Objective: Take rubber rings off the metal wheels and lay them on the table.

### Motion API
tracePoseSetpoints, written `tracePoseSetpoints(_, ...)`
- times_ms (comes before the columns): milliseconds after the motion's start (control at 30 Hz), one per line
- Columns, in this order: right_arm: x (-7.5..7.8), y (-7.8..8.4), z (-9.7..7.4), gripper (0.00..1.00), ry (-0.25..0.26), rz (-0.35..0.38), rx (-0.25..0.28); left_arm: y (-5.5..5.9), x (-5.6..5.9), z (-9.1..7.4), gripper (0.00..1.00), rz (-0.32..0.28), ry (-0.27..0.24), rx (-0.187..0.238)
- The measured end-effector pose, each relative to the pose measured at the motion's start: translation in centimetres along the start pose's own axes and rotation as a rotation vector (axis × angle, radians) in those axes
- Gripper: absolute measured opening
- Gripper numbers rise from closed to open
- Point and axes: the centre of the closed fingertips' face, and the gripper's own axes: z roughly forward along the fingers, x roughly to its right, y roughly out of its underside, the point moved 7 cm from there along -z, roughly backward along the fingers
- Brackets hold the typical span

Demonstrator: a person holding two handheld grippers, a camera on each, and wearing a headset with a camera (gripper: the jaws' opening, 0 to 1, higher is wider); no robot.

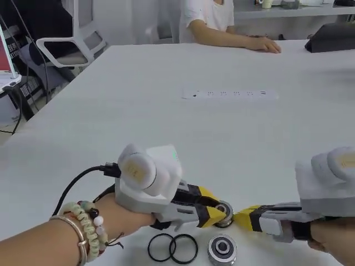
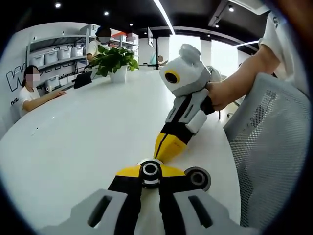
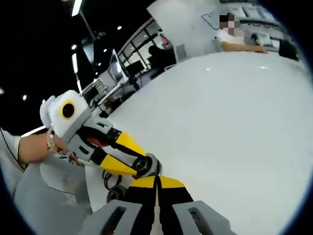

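Rubber rings (image 1: pixel 172 247): two loose, flat on the white table (image 1: pixel 166 138) at the near edge, touching side by side.

Left gripper (image 1: pixel 217 214): jaws clamped on a metal wheel (image 1: pixel 224 210), held just above the table.

Right gripper (image 1: pixel 238 217): jaws pressed together, tips against that wheel's right side. Can't tell whether they pinch anything.

Second wheel (image 1: pixel 222 249): lies flat just right of the rings, ungripped.

Left gripper view: gripped wheel (image 2: pixel 150 171) seen face-on with a dark outer band, second wheel (image 2: pixel 198 177) just beside it, and a potted plant (image 2: pixel 113 58) far off.

Head view adds a power strip (image 1: pixel 230 94) mid-table and a seated person (image 1: pixel 213 22) at the far edge.

Count: two wheels, two loose rings.
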Motion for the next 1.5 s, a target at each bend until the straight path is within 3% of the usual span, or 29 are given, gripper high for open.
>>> tracePoseSetpoints(67,0.0,0.1,-0.3,0.00,-0.020,0.083,0.031,0.0,0.0,0.0,0.07,0.004,0.000,0.001)
tracePoseSetpoints(100,0.0,0.0,-0.4,0.00,-0.036,0.085,0.049,0.0,0.0,0.0,0.07,0.005,-0.001,0.001)
tracePoseSetpoints(133,-0.4,-0.5,-0.6,0.00,-0.065,0.131,0.092,0.0,0.1,0.0,0.07,0.005,0.000,0.002)
tracePoseSetpoints(167,-0.4,-0.5,-0.8,0.00,-0.079,0.159,0.082,0.0,0.1,0.0,0.07,0.007,0.000,0.002)
tracePoseSetpoints(200,-0.1,-0.1,-0.7,0.00,-0.047,0.116,0.062,0.0,0.1,0.0,0.07,0.008,0.000,0.003)
tracePoseSetpoints(333,-0.3,-0.3,-0.6,0.00,-0.067,0.128,0.067,0.0,0.1,0.0,0.07,0.013,0.000,0.001)
tracePoseSetpoints(733,-1.3,-0.7,-0.2,0.00,-0.051,0.046,0.042,-0.1,0.1,0.0,0.07,0.025,0.005,-0.004)
tracePoseSetpoints(900,-1.9,-0.9,0.0,0.00,-0.064,-0.017,0.025,-0.1,0.2,0.1,0.07,0.028,0.010,-0.003)
tracePoseSetpoints(967,-2.4,-1.2,0.0,0.00,-0.082,-0.032,0.026,-0.1,0.2,0.1,0.07,0.027,0.010,-0.003)
tracePoseSetpoints(1000,-2.9,-1.5,0.1,0.00,-0.116,-0.040,0.048,-0.1,0.2,0.1,0.07,0.026,0.010,-0.002)
tracePoseSetpoints(1033,-2.9,-1.4,0.1,0.00,-0.106,-0.048,0.021,-0.1,0.2,0.1,0.07,0.026,0.010,-0.002)
tracePoseSetpoints(1067,-2.8,-1.4,0.1,0.00,-0.087,-0.116,0.008,-0.1,0.2,0.1,0.07,0.024,0.010,-0.001)
tracePoseSetpoints(1100,-2.6,-1.4,0.2,0.00,-0.035,-0.169,-0.011,0.0,0.2,0.1,0.07,0.023,0.010,0.000)
tracePoseSetpoints(1200,-2.4,-1.5,0.0,0.00,-0.042,-0.136,-0.002,0.0,0.2,0.1,0.08,-0.017,-0.004,0.010)
tracePoseSetpoints(1500,-1.6,-1.7,-0.6,0.00,-0.011,-0.111,0.007,-0.1,0.4,0.0,0.11,-0.006,0.010,-0.003)
